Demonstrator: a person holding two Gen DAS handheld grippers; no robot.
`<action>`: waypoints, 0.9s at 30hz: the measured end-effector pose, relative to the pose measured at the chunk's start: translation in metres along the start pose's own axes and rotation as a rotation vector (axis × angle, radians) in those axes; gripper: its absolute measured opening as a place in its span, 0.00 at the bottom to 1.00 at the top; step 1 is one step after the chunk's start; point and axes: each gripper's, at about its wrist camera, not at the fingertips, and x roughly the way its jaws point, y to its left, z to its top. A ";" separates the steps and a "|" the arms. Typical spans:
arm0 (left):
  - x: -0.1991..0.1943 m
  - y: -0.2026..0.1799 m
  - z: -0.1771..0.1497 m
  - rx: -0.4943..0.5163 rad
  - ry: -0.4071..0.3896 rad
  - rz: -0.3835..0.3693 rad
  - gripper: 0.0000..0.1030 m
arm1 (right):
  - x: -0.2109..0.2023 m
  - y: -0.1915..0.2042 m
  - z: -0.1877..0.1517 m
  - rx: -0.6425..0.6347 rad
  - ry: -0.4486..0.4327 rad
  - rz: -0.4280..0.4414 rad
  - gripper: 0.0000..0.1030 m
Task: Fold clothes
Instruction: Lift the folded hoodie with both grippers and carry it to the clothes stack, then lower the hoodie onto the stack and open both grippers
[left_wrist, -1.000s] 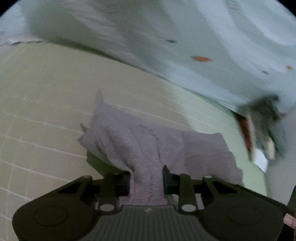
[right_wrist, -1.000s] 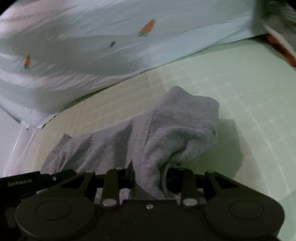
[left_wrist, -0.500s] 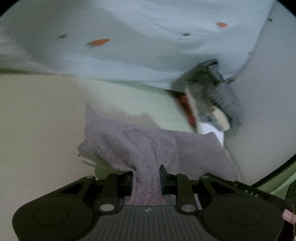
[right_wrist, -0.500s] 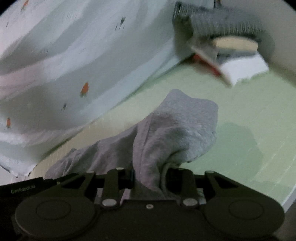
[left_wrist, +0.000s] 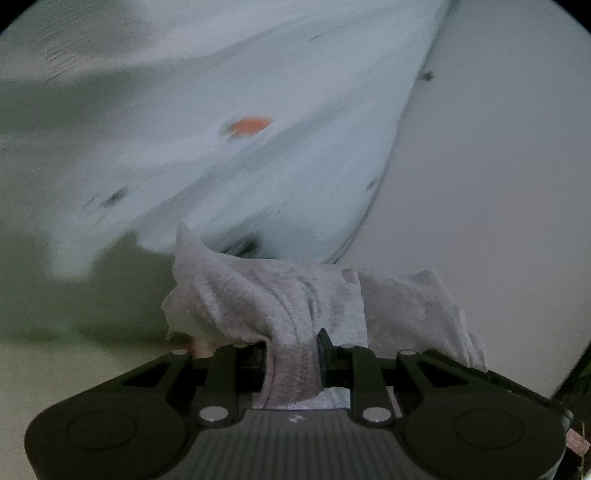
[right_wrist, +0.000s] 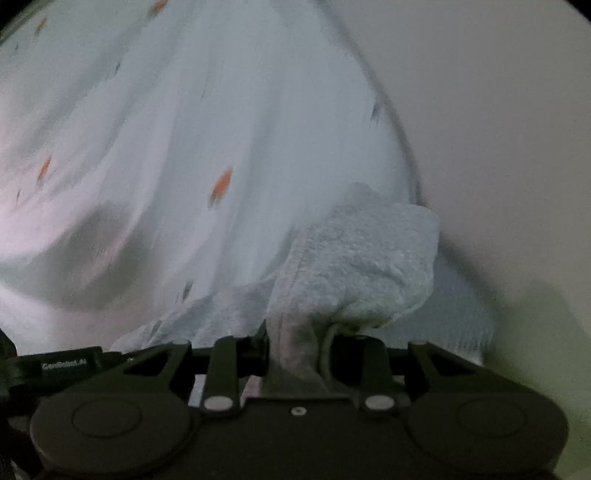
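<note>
A grey knit garment (left_wrist: 280, 295) hangs bunched from my left gripper (left_wrist: 291, 354), which is shut on a fold of it. The same grey garment (right_wrist: 362, 254) shows in the right wrist view, where my right gripper (right_wrist: 299, 347) is shut on another fold. Both grippers hold the cloth up in the air, facing a pale curtain. The rest of the garment hangs below, out of sight.
A pale blue curtain or sheet with small orange marks (left_wrist: 258, 147) fills the background; it also shows in the right wrist view (right_wrist: 184, 166). A plain white wall (left_wrist: 498, 184) lies to the right. A strip of green surface (left_wrist: 55, 362) shows at lower left.
Both grippers have lifted the garment off the green mat and tilted upward. The mat and the stack of folded items have dropped out of view; curtain and wall now fill both views.
</note>
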 end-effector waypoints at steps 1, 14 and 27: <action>0.017 -0.008 0.014 0.025 -0.027 -0.011 0.24 | 0.007 -0.009 0.016 0.000 -0.032 0.002 0.29; 0.204 0.058 -0.008 0.069 0.241 0.376 0.57 | 0.226 -0.148 0.040 0.163 0.061 -0.336 0.82; 0.117 0.054 -0.038 0.131 0.142 0.354 0.98 | 0.168 -0.125 -0.018 -0.008 0.026 -0.399 1.00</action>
